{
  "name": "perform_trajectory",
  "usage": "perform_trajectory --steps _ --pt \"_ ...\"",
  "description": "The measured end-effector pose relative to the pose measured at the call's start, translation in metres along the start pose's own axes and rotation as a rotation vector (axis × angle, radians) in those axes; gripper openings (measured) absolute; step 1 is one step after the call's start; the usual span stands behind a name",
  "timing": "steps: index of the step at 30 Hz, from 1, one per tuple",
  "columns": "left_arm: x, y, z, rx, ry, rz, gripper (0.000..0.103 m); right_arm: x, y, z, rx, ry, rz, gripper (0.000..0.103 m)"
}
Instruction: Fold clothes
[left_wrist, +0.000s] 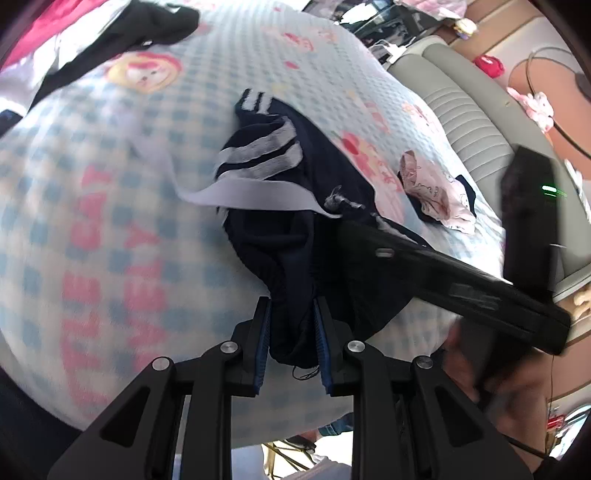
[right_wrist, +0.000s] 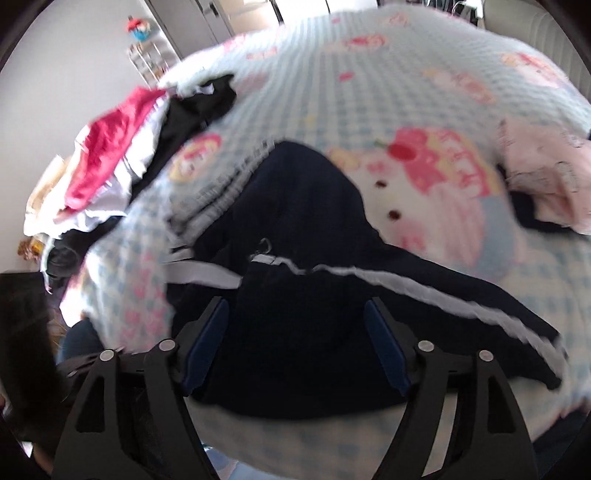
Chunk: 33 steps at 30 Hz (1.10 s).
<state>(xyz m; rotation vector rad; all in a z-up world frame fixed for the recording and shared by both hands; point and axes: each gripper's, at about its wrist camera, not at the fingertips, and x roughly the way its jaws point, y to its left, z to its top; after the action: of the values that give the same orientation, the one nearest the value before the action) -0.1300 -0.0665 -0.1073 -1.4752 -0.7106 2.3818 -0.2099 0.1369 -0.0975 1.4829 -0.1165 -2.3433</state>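
Now my left hand-held gripper (left_wrist: 291, 339) pinches a bunched edge of the navy shorts (left_wrist: 295, 236), which lie mid-bed on the checked blanket (left_wrist: 110, 221). My right hand-held gripper (right_wrist: 295, 343) hangs open over the shorts' dark cloth. Bare blanket runs toward 9 o'clock; a pink garment (left_wrist: 436, 192) lies at 2 o'clock, a clothes pile (right_wrist: 122, 162) at 10.

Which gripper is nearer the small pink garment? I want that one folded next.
Right. The right gripper hangs open over the navy garment, the pink garment just beyond. The left gripper, clamping navy fabric, sits farther off.
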Motion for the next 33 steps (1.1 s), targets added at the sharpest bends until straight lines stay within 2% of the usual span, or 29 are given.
perform_trajectory --steps 1,2,3,6,11,14,17,18,19,21,22,24,26,27,29,31,33 --pt "-0.002 0.002 -0.003 -0.001 -0.002 -0.001 0.023 0.008 0.000 -0.001 -0.009 0.016 -0.021 0.078" --pt "-0.003 0.003 -0.005 -0.003 -0.004 -0.003 0.023 0.016 0.001 -0.003 -0.018 0.032 -0.043 0.067" --pt "-0.003 0.004 -0.004 -0.006 -0.005 -0.005 0.023 0.023 0.001 -0.004 -0.028 0.048 -0.065 0.046" --pt "-0.002 0.006 -0.003 -0.016 -0.008 -0.010 0.024 0.009 -0.005 -0.015 -0.010 -0.012 -0.054 0.021" --pt "-0.001 0.010 0.000 -0.032 -0.012 -0.020 0.024 -0.029 -0.040 -0.032 0.082 -0.091 -0.114 0.013" --pt "-0.001 0.012 0.001 -0.041 -0.015 -0.026 0.024 -0.049 -0.063 -0.043 0.121 -0.098 -0.153 0.013" --pt "0.001 0.015 0.003 -0.055 -0.014 -0.039 0.025 -0.062 -0.071 -0.049 0.136 -0.097 -0.147 0.013" --pt "0.004 0.016 0.006 -0.072 -0.003 -0.066 0.033 -0.065 -0.072 -0.050 0.146 -0.097 -0.133 0.014" --pt "0.007 0.016 0.008 -0.089 0.004 -0.095 0.044 -0.068 -0.073 -0.051 0.156 -0.097 -0.120 0.014" --pt "0.010 0.013 0.013 -0.117 -0.006 -0.159 0.051 -0.073 -0.073 -0.052 0.175 -0.109 -0.097 0.022" --pt "0.013 0.010 0.015 -0.119 -0.011 -0.168 0.055 -0.074 -0.072 -0.053 0.185 -0.114 -0.087 0.024" --pt "0.021 0.009 0.022 -0.119 -0.018 -0.138 0.062 -0.076 -0.073 -0.052 0.200 -0.125 -0.068 0.028" --pt "0.029 0.011 0.032 -0.124 -0.026 -0.066 0.062 -0.074 -0.073 -0.049 0.210 -0.128 -0.074 0.029" --pt "0.032 0.013 0.038 -0.128 -0.033 -0.030 0.062 -0.073 -0.073 -0.046 0.209 -0.127 -0.081 0.034" --pt "0.032 0.017 0.050 -0.138 -0.063 -0.016 0.062 -0.069 -0.072 -0.041 0.198 -0.117 -0.096 0.048" --pt "0.034 0.018 0.059 -0.137 -0.085 -0.008 0.069 -0.059 -0.071 -0.038 0.180 -0.091 -0.088 0.051" --pt "0.047 0.018 0.065 -0.125 -0.054 -0.018 0.070 -0.045 -0.068 -0.037 0.155 -0.050 -0.076 0.055"
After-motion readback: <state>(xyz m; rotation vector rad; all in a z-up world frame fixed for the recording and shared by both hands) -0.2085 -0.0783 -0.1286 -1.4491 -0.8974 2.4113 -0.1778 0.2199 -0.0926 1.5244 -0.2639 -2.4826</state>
